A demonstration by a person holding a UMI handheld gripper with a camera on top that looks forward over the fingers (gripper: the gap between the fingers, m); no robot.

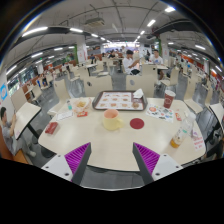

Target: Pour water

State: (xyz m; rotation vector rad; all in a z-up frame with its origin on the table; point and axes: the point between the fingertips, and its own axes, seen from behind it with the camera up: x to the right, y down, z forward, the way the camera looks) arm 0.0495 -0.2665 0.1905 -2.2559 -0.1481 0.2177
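The gripper hangs above the near edge of a pale desk, its fingers spread wide with nothing between them, the magenta pads facing inward across bare desk surface. Taking the small yellowish cup at mid-desk as landmark: it stands ahead of the fingers and well apart from them, and what it holds cannot be told. Just to its right lies a flat red disc, perhaps a lid or coaster. Beyond the cup sits a dark tray carrying several small items too small to name. Far right of the cup, near the desk's edge, a bottle with orange-brown contents stands upright, with a clear container just beyond it; its contents are unclear. Right of the tray stands a dark red-brown cup. Left of the yellowish cup sit a pale bowl-like thing and, further left, a red flat item near the desk edge. The stretch of desk between fingers and cup is bare. Behind the desk, a large hall with more desks, ceiling lights and a seated person spreads out.
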